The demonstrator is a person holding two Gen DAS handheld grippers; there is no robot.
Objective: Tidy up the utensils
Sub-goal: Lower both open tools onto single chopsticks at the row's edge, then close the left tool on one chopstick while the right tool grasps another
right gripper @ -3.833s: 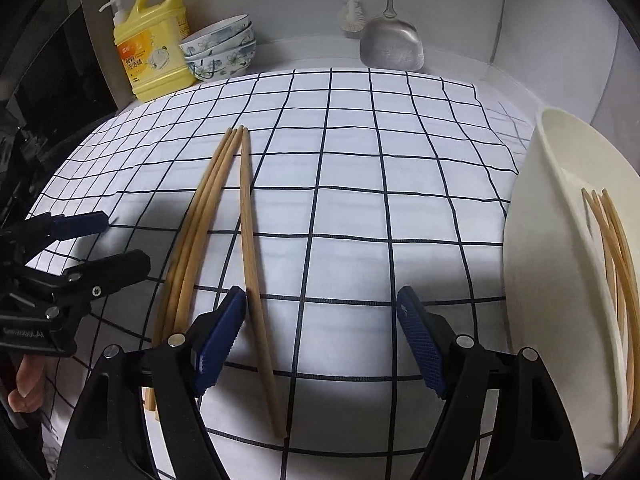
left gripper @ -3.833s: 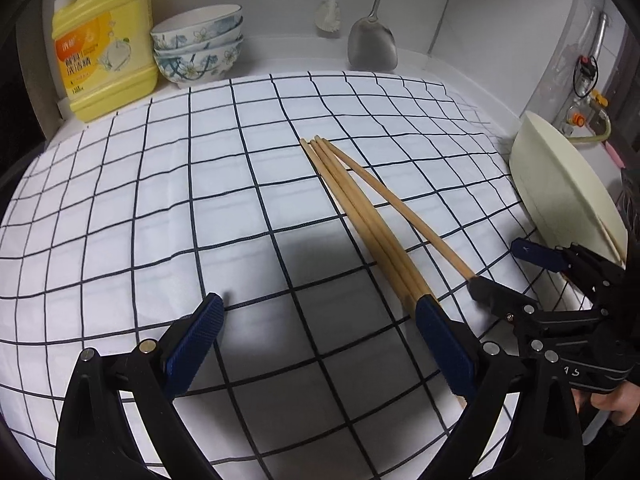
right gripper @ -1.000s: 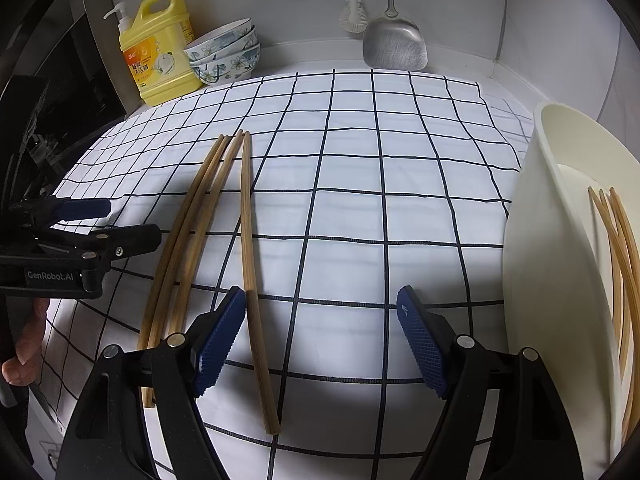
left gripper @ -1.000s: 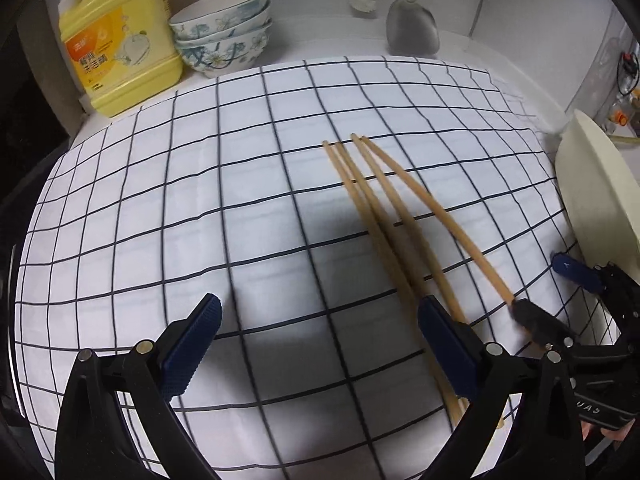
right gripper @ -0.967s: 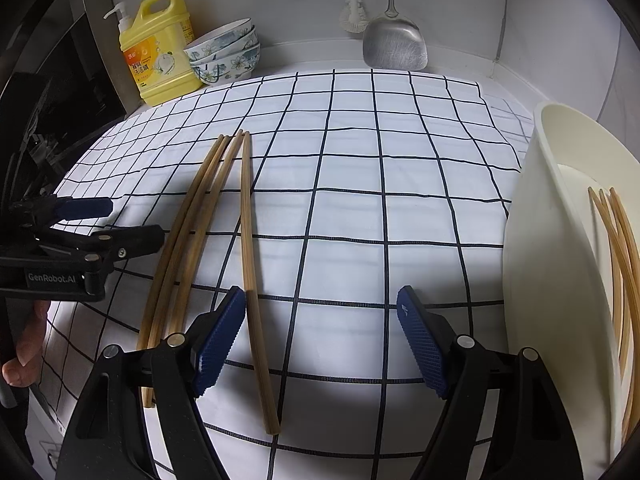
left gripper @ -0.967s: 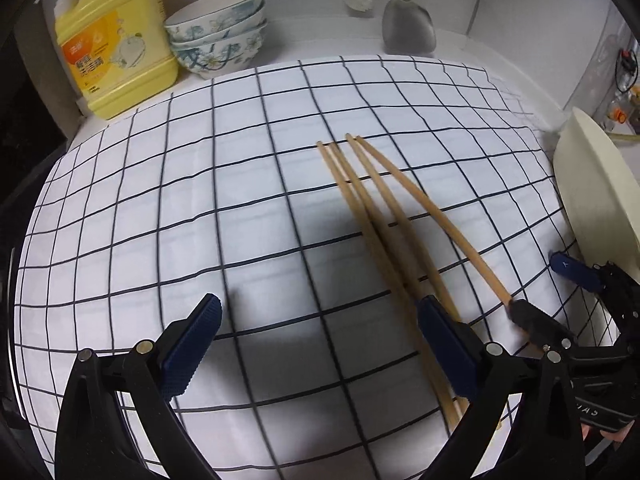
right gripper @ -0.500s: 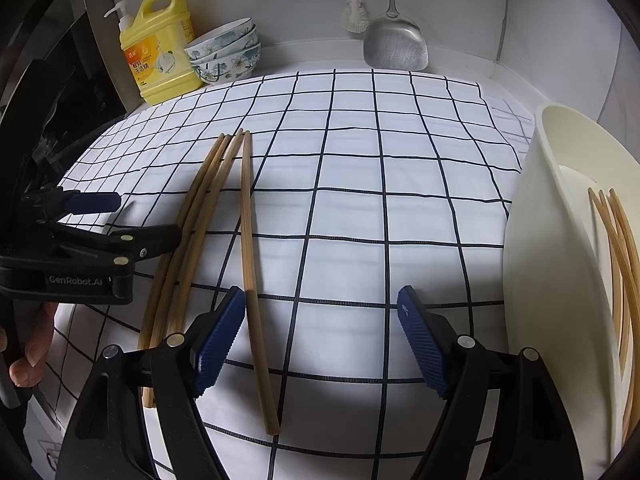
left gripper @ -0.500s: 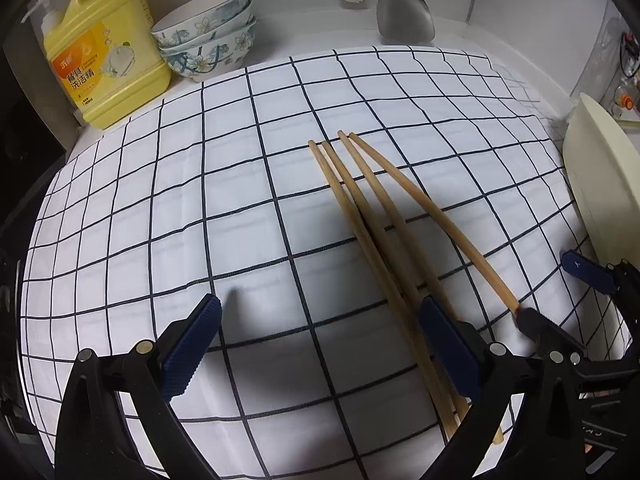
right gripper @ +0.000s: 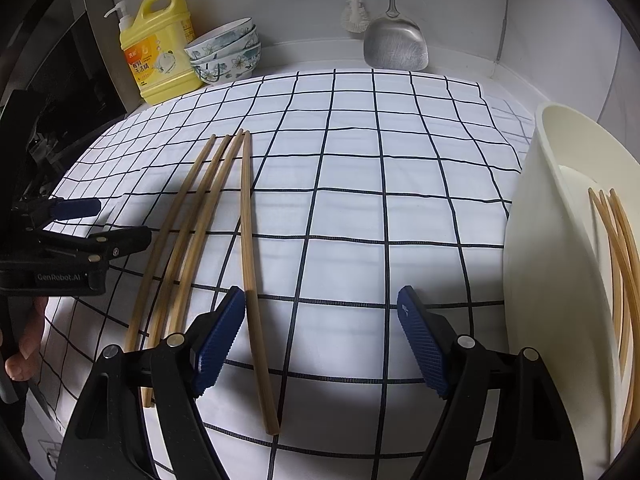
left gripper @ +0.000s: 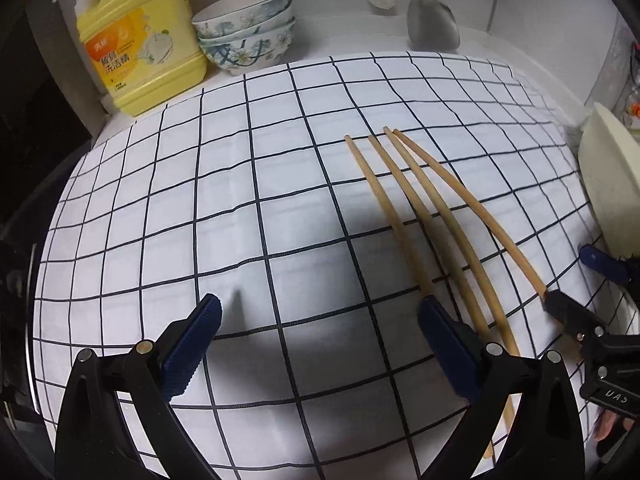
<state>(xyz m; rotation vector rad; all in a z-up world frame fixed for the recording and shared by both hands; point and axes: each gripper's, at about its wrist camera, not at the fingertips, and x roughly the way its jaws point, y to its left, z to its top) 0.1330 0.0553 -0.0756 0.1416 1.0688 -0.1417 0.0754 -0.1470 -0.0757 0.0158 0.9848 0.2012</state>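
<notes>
left gripper point(left gripper: 320, 336): jaws spread, empty, just left of the chopsticks point(left gripper: 424, 216).
right gripper point(right gripper: 322, 326): jaws spread, empty, straddling the rightmost chopstick point(right gripper: 250, 264).
chopsticks: four loose on the checked cloth point(right gripper: 360, 208); more in the tub point(right gripper: 536, 264).
risk: a thin round stick may roll or slip the pinch; neighbours may get nudged.

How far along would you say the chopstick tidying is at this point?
Partly done: several chopsticks already stand in the cream container. Nothing is in hand; the left gripper and right gripper are open. Four loose chopsticks are left on the checked cloth.
</notes>
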